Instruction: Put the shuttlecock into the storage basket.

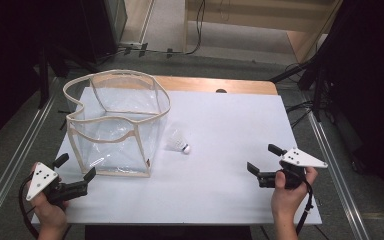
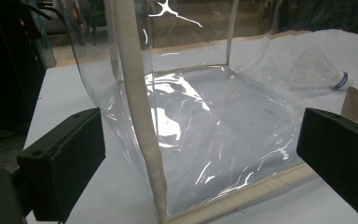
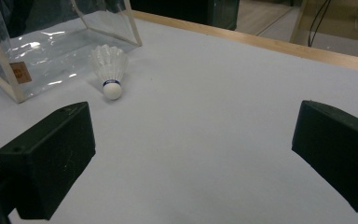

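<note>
Shuttlecock (image 3: pixel 108 70) beside clear bag (image 1: pixel 115 125), label (image 3: pixel 18 72) in right gripper view, both jaws apart

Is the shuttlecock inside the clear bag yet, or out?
Out. The shuttlecock lies on its side on the white table, beside the clear bag.

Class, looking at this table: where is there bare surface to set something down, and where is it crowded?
Bare: the white table between the shuttlecock and the right claw, plus the near strip between both claws. Crowded: the left side, where the clear bag stands by the left claw.
</note>
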A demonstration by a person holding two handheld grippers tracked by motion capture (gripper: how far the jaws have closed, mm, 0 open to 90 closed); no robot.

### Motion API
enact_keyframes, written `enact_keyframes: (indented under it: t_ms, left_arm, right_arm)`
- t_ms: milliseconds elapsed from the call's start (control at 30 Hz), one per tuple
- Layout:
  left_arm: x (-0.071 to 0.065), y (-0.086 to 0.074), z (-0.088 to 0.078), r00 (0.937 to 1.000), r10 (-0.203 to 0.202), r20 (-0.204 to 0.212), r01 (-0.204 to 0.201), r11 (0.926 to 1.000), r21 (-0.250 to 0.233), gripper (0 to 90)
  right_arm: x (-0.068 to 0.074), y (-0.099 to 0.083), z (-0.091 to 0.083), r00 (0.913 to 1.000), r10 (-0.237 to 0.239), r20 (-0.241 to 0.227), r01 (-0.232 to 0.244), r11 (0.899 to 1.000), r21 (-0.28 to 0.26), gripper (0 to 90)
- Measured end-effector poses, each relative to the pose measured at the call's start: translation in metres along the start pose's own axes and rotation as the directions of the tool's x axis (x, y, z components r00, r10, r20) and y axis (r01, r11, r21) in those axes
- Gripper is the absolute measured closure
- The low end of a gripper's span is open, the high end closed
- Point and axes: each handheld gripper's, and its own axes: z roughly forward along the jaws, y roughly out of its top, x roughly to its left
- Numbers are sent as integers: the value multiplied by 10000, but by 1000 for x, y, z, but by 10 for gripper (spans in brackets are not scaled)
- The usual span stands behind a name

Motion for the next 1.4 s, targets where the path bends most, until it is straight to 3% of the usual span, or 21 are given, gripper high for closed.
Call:
enact_keyframes:
  t_ms: [1133,1200,1400]
  left_arm:
    - [-1,0,0,10000,42,34,-42,10000,-14,18]
    - [-1,0,0,10000,37,36,-37,10000,-17,18]
    - [-1,0,0,10000,33,47,-33,10000,-17,18]
  right_arm:
    - [17,38,47,9927,-753,-938,833,9930,843,0]
    - [18,40,48,9931,-745,-908,820,9933,810,62]
    - [21,46,55,9893,-871,-1173,981,9910,914,62]
